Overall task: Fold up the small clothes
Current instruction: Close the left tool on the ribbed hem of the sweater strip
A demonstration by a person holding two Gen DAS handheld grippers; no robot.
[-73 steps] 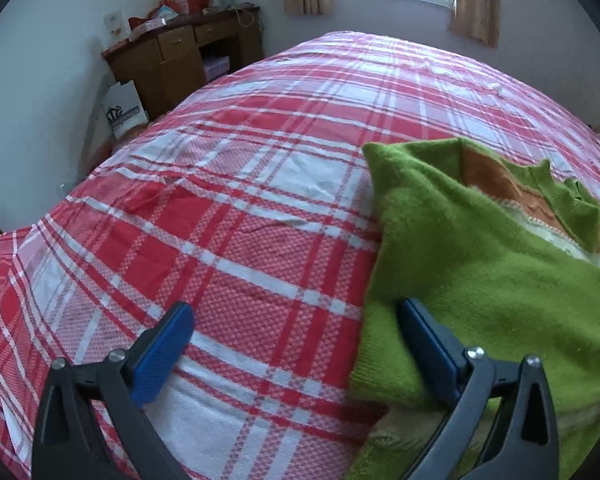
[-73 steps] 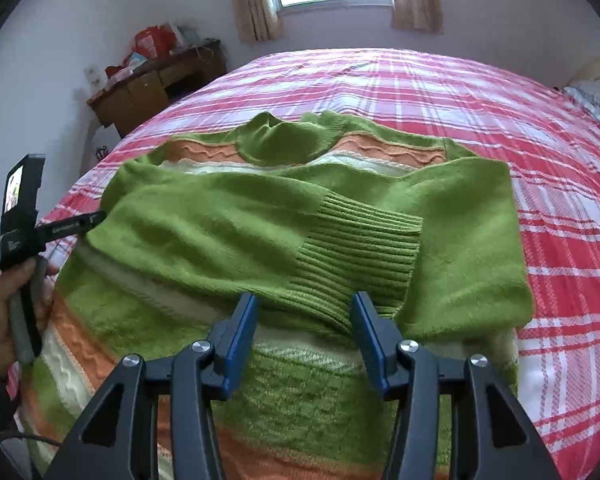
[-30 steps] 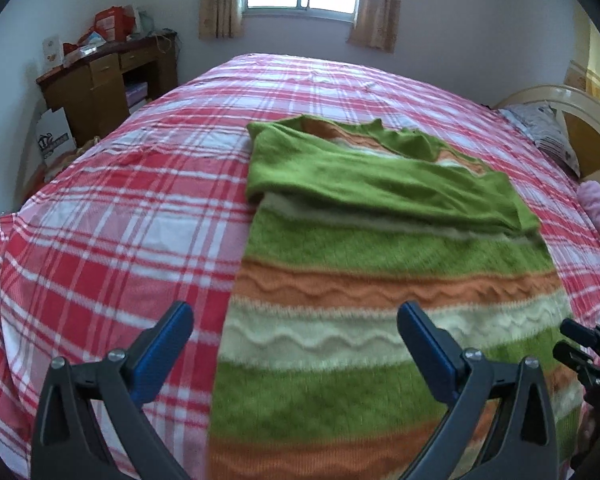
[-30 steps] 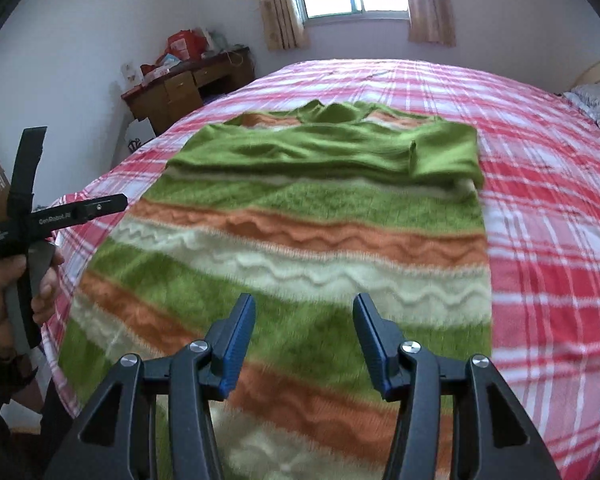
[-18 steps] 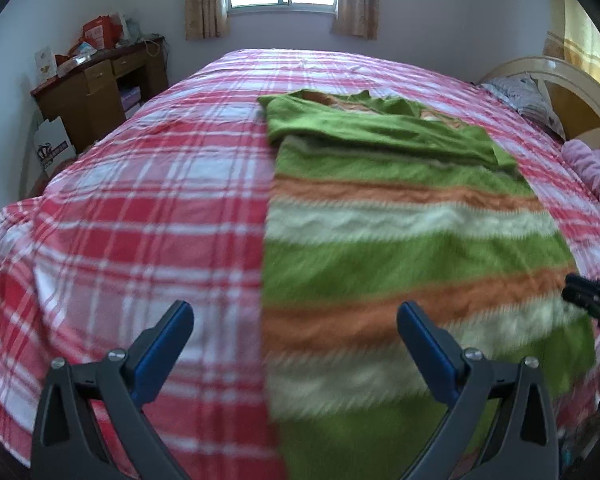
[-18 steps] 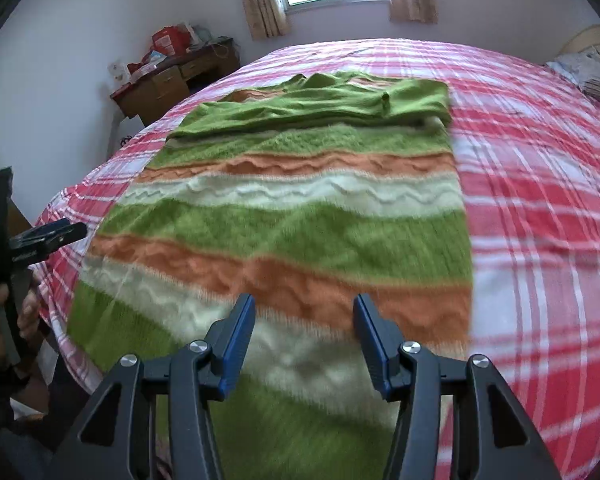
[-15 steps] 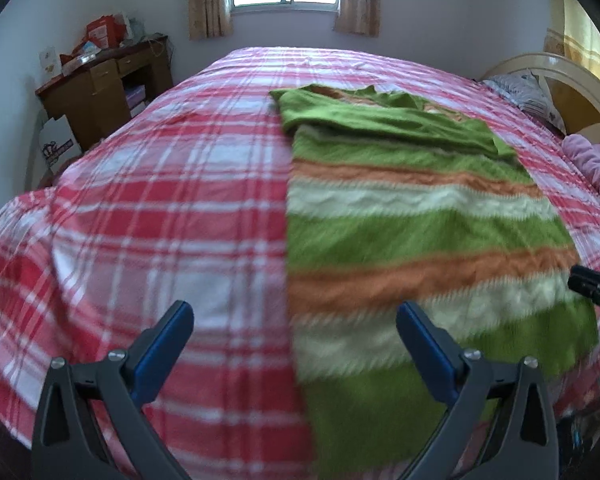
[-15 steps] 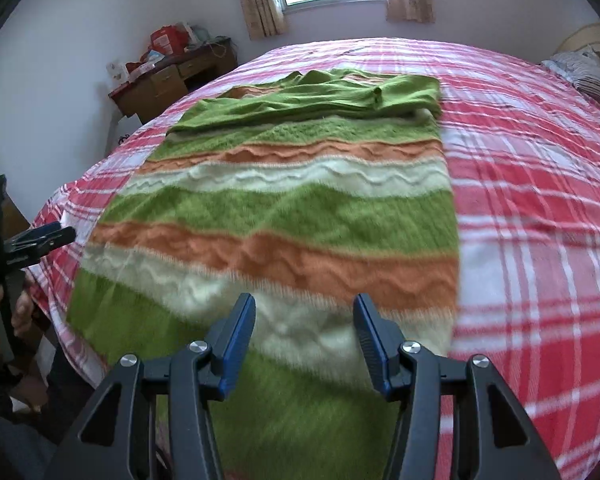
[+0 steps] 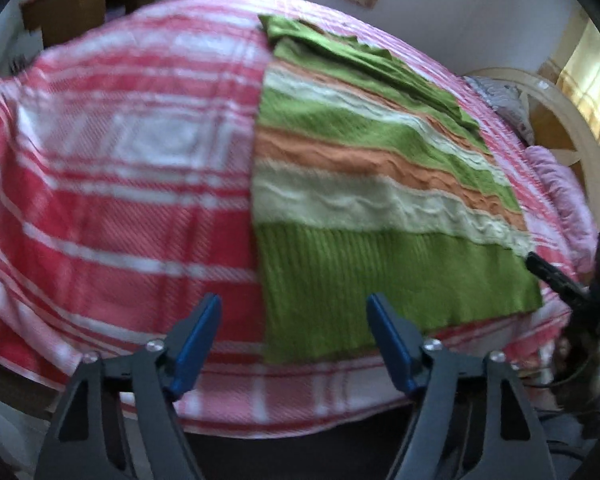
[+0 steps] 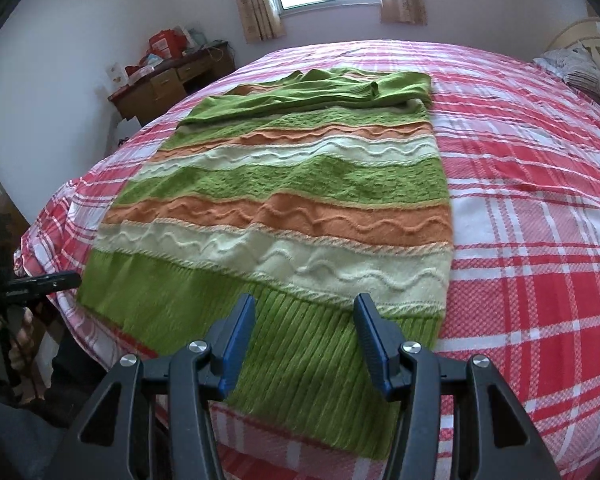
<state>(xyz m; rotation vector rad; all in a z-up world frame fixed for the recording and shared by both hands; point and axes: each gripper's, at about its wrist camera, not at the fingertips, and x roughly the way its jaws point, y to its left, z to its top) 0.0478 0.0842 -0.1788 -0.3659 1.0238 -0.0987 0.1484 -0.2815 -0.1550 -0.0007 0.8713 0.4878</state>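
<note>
So there's one sweater, knit in green, orange and cream wavy stripes, lying flat on the red plaid bed with both sleeves folded across the chest. The left wrist view is blurry. Two grippers: left gripper closing over the hem corner without touching it, right gripper spread above the ribbed hem, holding nothing.

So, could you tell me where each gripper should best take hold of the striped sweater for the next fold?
Probably the sweater is best gripped at its green ribbed hem, one corner each. The hem lies flat nearest the bed edge, sleeves already folded in at the far end. The left gripper, jaws closing and empty, and the right gripper can come in from that near edge.
</note>
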